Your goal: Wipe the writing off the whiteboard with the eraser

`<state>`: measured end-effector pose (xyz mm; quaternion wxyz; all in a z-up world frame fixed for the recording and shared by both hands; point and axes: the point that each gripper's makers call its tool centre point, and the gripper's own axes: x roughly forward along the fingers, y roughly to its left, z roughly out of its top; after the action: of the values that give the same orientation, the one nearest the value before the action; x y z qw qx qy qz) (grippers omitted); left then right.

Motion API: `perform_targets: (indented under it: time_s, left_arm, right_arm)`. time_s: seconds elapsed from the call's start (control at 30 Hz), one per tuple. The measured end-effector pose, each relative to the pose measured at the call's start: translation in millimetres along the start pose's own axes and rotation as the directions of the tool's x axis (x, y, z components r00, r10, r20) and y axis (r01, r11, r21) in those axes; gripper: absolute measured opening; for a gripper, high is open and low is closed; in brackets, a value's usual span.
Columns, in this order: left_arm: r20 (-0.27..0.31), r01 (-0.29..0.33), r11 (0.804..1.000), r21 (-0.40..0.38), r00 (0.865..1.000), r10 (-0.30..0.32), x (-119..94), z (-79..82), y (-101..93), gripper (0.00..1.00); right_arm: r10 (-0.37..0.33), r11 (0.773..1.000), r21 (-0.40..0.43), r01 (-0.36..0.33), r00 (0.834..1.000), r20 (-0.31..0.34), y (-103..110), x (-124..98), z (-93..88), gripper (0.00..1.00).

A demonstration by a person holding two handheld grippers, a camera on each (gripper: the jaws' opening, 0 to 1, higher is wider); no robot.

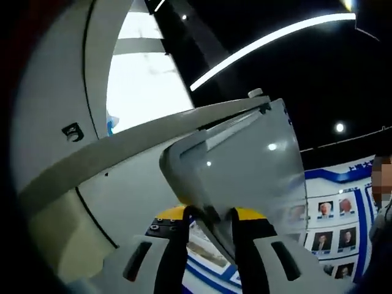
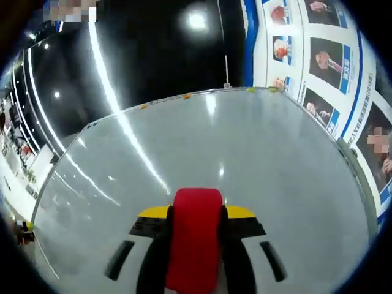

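Note:
The whiteboard (image 2: 257, 147) is a glossy grey panel that reflects the ceiling lights, and I see no writing on it in the right gripper view. My right gripper (image 2: 196, 213) is shut on the red eraser (image 2: 196, 245), whose front end lies against the board's near part. In the left gripper view the whiteboard (image 1: 251, 159) shows slantwise with its metal rim (image 1: 153, 138) running off to the left. My left gripper (image 1: 211, 215) is shut on the board's lower edge.
Small orange and green magnets (image 2: 185, 96) sit along the board's far edge. A wall of framed portraits (image 2: 327, 61) with blue borders stands beyond it. A white curved structure (image 1: 55, 122) rises at the left, and a person (image 1: 381, 208) is at the right edge.

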<state>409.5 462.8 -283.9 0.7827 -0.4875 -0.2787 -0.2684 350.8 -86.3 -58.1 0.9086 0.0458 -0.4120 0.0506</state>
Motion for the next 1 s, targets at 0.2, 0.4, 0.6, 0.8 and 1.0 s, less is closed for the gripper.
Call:
perform_targets:
  time_s: [0.2,0.4,0.6,0.8,1.0]
  left_arm:
    - [0.049,0.015,0.999,-0.049,0.999,-0.012,-3.0,-6.3,-15.3,0.28]
    - [0.03,-0.008,0.999,-0.043,0.999,0.01,-1.6,-4.2,-19.8,0.28]
    - [0.013,-0.025,0.999,-0.048,1.0,0.026,-1.8,-1.1,-13.7,0.29]
    - [0.011,-0.033,0.998,-0.052,0.999,0.034,-3.8,2.1,-6.9,0.29]
    - [0.023,-0.038,0.997,-0.06,0.999,0.039,-5.4,7.4,4.6,0.29]
  right_arm:
    - [-0.053,0.998,0.022,0.05,0.989,0.135,18.2,64.3,49.8,0.27]
    - [-0.058,0.998,-0.023,0.065,0.972,0.226,74.2,107.0,73.9,0.27]
    - [-0.03,0.999,-0.033,0.041,0.954,0.297,148.4,131.4,76.7,0.27]
    - [0.114,0.989,-0.123,-0.079,0.945,0.306,242.7,143.6,68.8,0.27]
    - [0.265,0.954,-0.206,-0.216,0.93,0.254,309.7,141.1,52.5,0.27]
